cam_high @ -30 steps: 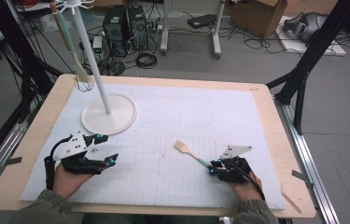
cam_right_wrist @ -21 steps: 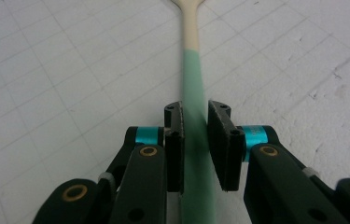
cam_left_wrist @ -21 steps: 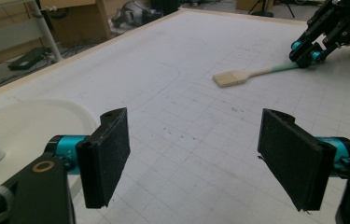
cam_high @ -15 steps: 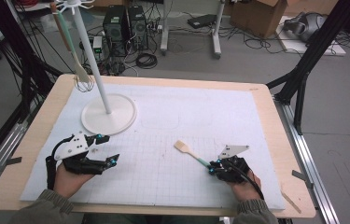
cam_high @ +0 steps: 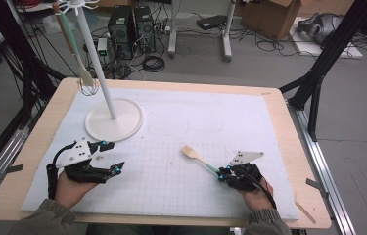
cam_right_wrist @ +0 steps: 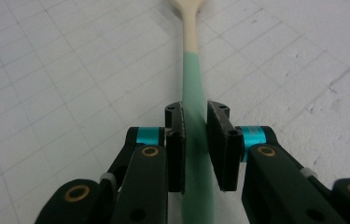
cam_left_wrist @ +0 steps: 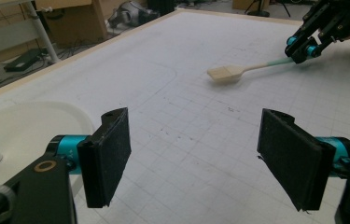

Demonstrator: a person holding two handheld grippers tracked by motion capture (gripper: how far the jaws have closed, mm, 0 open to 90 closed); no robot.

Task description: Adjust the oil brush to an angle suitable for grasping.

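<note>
A spatula (cam_high: 194,154) with a pale wooden blade and a green handle lies on the white gridded mat (cam_high: 210,117), right of centre. My right gripper (cam_high: 223,175) is at its handle end. In the right gripper view its jaws have just been closing, and the pads (cam_right_wrist: 177,140) press both sides of the green handle (cam_right_wrist: 192,70). My left gripper (cam_high: 112,156) rests at the mat's front left, its jaws wide apart with nothing between them (cam_left_wrist: 196,158). From the left gripper view I see the spatula (cam_left_wrist: 228,73) and the right gripper (cam_left_wrist: 301,46) farther off.
A white utensil stand with a round base (cam_high: 114,120) and a tall pole stands at the back left, just beyond my left gripper. A whisk and another utensil (cam_high: 80,73) hang from its top. The wooden table edge (cam_high: 288,147) frames the mat.
</note>
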